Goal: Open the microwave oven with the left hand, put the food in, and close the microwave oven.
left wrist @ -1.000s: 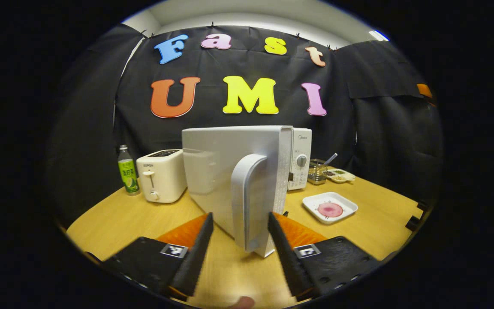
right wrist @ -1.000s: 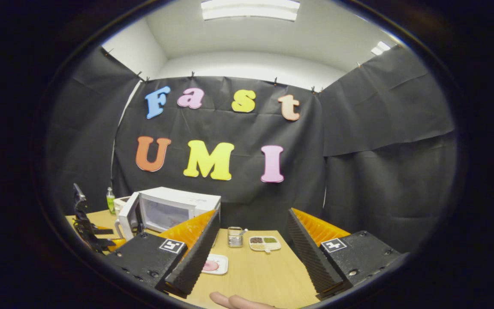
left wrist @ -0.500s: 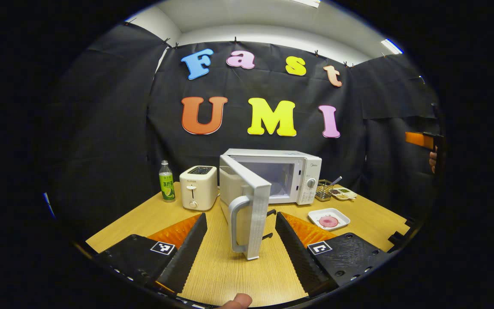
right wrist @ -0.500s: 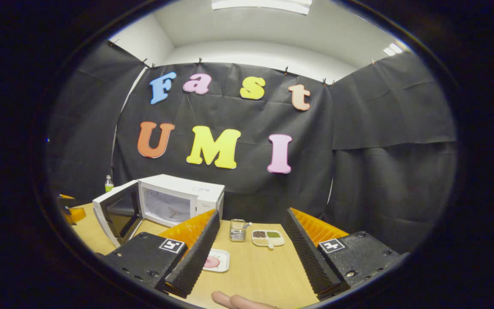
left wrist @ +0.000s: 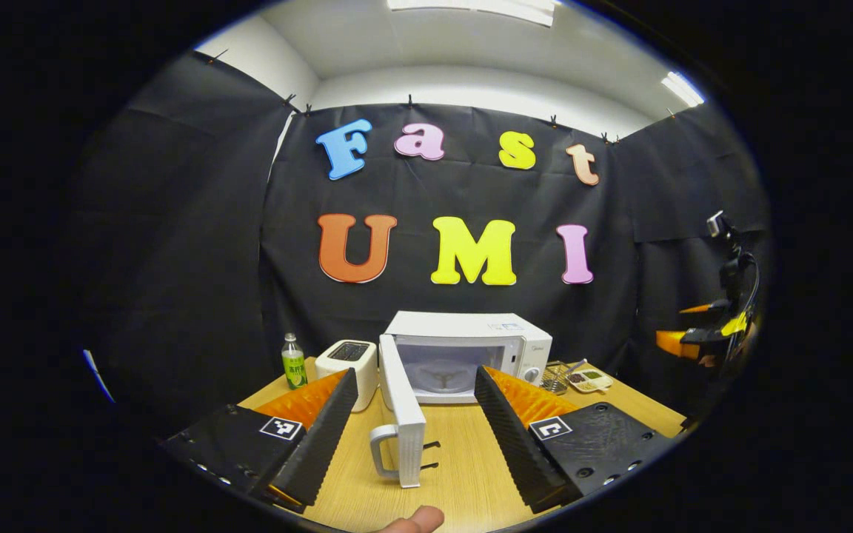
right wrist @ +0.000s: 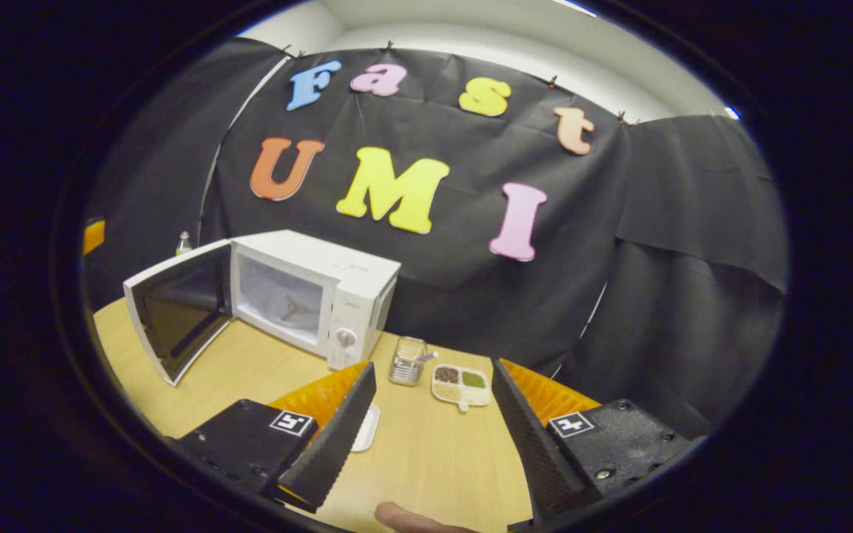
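Microwave oven (left wrist: 471,348) stands with its door (left wrist: 403,411) swung open on the desk (left wrist: 463,474), both claws, left (left wrist: 412,437) and right (right wrist: 426,437), spread wide, holding nothing.

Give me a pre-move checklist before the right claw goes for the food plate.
1. Microwave door swung fully open: ok.
2. Microwave cavity free for the plate, only the turntable hub inside: ok.
3. Left claw open and off the door handle: ok.
4. Right claw open, holding nothing: ok.
5. Food plate within sight: not ok, only its edge shows beside the right claw's finger.
6. Wire basket and divided dish apart from the plate: ok.
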{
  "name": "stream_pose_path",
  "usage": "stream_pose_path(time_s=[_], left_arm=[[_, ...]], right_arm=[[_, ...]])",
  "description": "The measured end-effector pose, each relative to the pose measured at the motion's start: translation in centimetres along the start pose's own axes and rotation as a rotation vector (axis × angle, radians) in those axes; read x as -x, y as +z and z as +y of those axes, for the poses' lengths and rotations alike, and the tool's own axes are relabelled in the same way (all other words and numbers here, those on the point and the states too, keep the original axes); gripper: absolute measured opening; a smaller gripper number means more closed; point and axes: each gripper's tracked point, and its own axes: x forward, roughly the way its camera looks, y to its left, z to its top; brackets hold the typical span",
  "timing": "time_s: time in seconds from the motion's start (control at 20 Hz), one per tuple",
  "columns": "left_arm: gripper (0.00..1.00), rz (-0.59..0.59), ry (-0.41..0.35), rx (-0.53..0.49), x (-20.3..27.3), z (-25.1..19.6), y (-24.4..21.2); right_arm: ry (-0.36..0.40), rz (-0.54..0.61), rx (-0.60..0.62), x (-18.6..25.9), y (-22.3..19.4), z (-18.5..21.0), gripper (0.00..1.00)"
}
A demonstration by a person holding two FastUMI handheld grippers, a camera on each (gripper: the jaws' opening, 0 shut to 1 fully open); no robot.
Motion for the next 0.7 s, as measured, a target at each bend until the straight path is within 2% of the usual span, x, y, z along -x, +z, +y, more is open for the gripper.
stream_pose_path(time_s=[0.1, 0.15, 0.2, 0.25, 0.3, 0.35, 0.5, 0.55, 0.6, 0.65, 0.7], left_arm=[[0.95, -0.047, 0.008, -0.01, -0.2, -0.6, 1.7], [0.84, -0.07, 0.012, -0.015, 0.0, -0.9, 2.4], [0.84, -0.092, 0.017, -0.02, -0.1, -1.0, 3.1], [0.95, -0.108, 0.018, -0.022, -0.1, -1.4, 3.6], [0.95, -0.114, 0.016, -0.023, -0.1, -1.6, 3.6], [0.84, -0.117, 0.01, -0.021, 0.0, -1.8, 3.6], [0.84, -0.122, 0.001, -0.008, 0.2, -2.2, 3.9], [0.95, -0.123, 0.009, -0.009, 0.2, -2.0, 3.9], [0.84, -0.121, 0.019, -0.01, 0.3, -1.6, 3.9], [0.84, -0.118, 0.028, -0.011, 0.3, -1.3, 3.8], [0.95, -0.115, 0.035, -0.009, 0.5, -1.2, 3.7]], right_arm=[[0.06, 0.121, -0.003, -3.3, -2.7, 0.9, 1.0], [0.091, 0.198, -0.009, -4.9, -4.2, 1.4, 1.0], [0.139, 0.275, -0.034, -6.6, -5.7, 2.4, 0.99], [0.193, 0.346, -0.057, -8.1, -7.1, 3.8, 0.98], [0.233, 0.414, -0.074, -9.2, -8.4, 4.7, 0.96], [0.263, 0.473, -0.09, -10.4, -9.7, 5.4, 0.96], [0.339, 0.627, -0.133, -13.1, -13.3, 7.6, 0.93], [0.366, 0.675, -0.141, -13.8, -14.5, 8.3, 0.93], [0.381, 0.718, -0.15, -14.4, -15.5, 8.6, 0.84], [0.387, 0.756, -0.161, -15.2, -16.5, 8.8, 0.84], [0.394, 0.797, -0.18, -15.8, -17.5, 9.1, 0.82]])
